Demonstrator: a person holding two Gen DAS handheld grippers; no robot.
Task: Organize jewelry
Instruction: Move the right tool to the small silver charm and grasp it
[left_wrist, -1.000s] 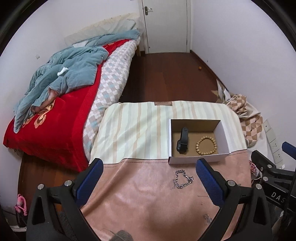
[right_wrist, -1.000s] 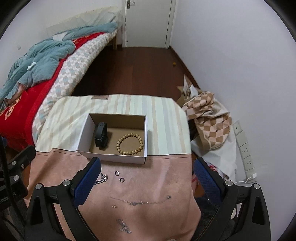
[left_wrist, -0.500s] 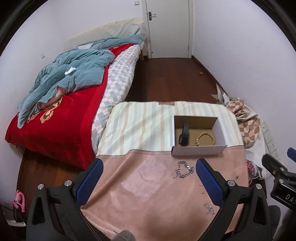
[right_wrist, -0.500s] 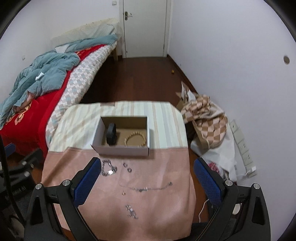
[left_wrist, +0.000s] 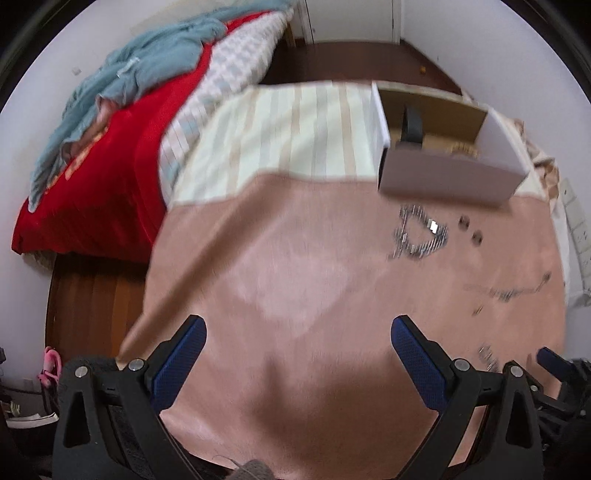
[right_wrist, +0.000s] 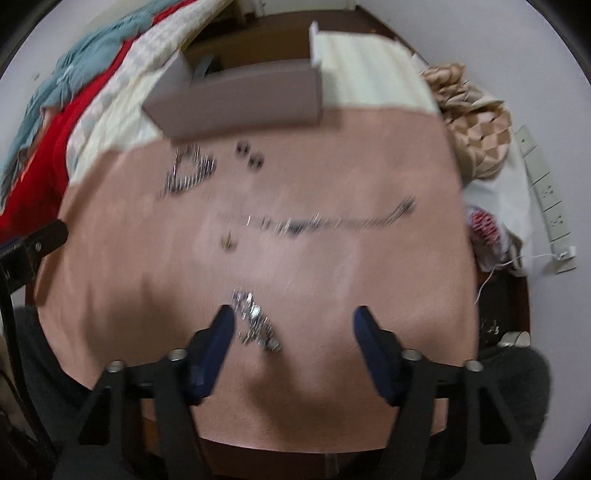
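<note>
Both views are blurred. In the left wrist view the left hand-held gripper (left_wrist: 297, 330) sits at the bottom of the frame with its blue-padded fingers (left_wrist: 183, 356) spread wide and nothing between them, over the pink cloth (left_wrist: 295, 258) that covers the near part of the bench. In the upper right of that frame stands an open cardboard box (left_wrist: 443, 173) with white outer walls; a dark watch-like band (left_wrist: 412, 125) shows inside it, and a bit of beaded bracelet (left_wrist: 461, 147) peeks over the front wall. Just below the box on the pink cloth lies a coiled silver chain bracelet (left_wrist: 421, 232), with two small rings (left_wrist: 471, 230) just to its right. A thin necklace (left_wrist: 506, 291) is stretched out at the right edge, and a small silver cluster (left_wrist: 487, 356) lies near the lower right. In the right wrist view the right hand-held gripper (right_wrist: 293, 321) is released too, its jaws apart, and the silver cluster (right_wrist: 255, 321) lies between the fingers, close beside the left one; whether it touches that finger is unclear. Above it, across the middle of the frame, runs the thin necklace (right_wrist: 317, 221) with a tiny piece (right_wrist: 229, 242) below its left end. The chain bracelet (right_wrist: 190, 170) and the two rings (right_wrist: 249, 155) lie in the upper left, just below the box (right_wrist: 236, 99). A striped cloth (left_wrist: 288, 129) covers the far part of the bench, and a bed (left_wrist: 110, 147) with a red cover fills the upper left.
</note>
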